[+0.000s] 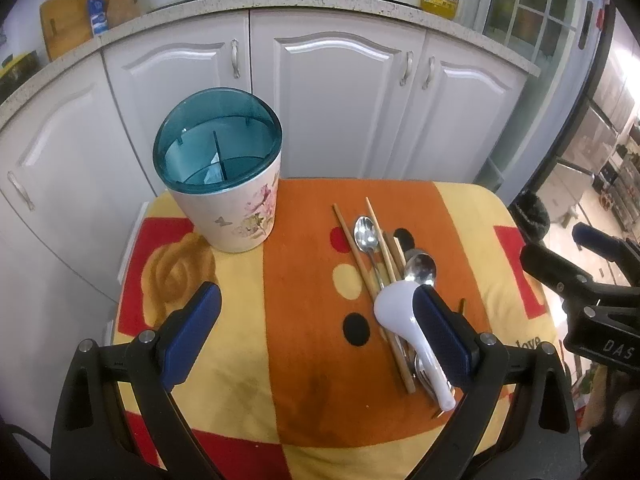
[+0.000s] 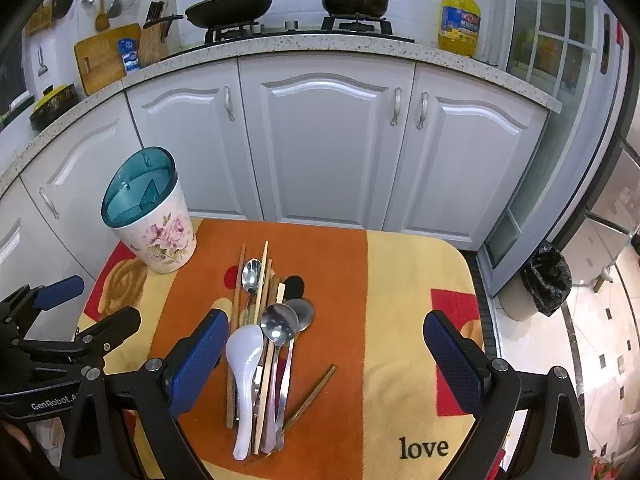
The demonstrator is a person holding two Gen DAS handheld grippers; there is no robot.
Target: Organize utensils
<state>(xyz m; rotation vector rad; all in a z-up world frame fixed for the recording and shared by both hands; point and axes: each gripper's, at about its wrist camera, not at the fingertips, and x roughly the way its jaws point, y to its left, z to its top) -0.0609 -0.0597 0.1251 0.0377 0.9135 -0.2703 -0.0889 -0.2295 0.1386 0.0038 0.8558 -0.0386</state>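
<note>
A floral utensil holder (image 1: pixel 232 184) (image 2: pixel 154 220) with a teal divided rim stands at the table's far left, with nothing in it. A pile of utensils lies mid-table: a white ceramic spoon (image 1: pixel 404 320) (image 2: pixel 246 376), steel spoons (image 1: pixel 366 234) (image 2: pixel 278 322) and wooden chopsticks (image 1: pixel 360 264) (image 2: pixel 262 280). One dark chopstick (image 2: pixel 312 392) lies apart, slanted. My left gripper (image 1: pixel 316 316) hovers open left of the pile, its right finger over the white spoon. My right gripper (image 2: pixel 324 344) is open above the pile's right side; both hold nothing.
A colourful cloth (image 1: pixel 304 360) (image 2: pixel 400 300) printed with "love" covers the small table. White kitchen cabinets (image 2: pixel 328 140) stand behind, with a stove, pots and a yellow oil bottle (image 2: pixel 459 20) on the counter. A black bin (image 2: pixel 544 280) sits on the floor at right.
</note>
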